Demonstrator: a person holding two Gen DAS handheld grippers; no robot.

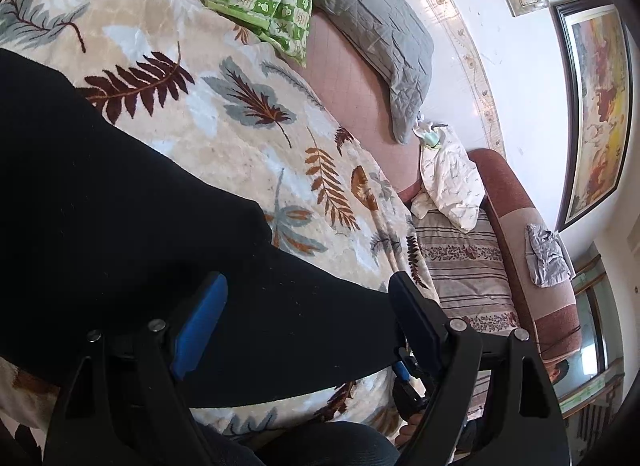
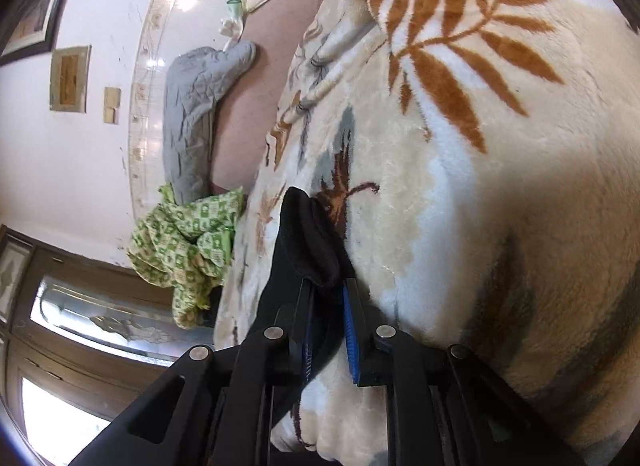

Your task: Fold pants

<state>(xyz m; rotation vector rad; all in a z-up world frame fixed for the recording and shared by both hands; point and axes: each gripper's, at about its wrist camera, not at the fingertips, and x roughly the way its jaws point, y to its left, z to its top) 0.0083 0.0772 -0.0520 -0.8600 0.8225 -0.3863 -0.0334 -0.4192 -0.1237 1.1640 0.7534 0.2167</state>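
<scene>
The right gripper (image 2: pixel 326 306) pinches the black pants (image 2: pixel 308 234) edge to lift it; the left gripper (image 1: pixel 308 314) stands wide over the fabric, ready to grab

Black pants (image 1: pixel 120 205) cut off at left edge; waistband unseen.

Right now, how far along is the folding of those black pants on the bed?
Barely begun. Done so far: the black pants lie spread on the leaf-print blanket, with no fold visible. In hand: the right tool is pinched on a bunched edge of the pants, while the left tool stands open over the dark cloth, gripping nothing. Left to do: take the other edge, then make every fold.
</scene>
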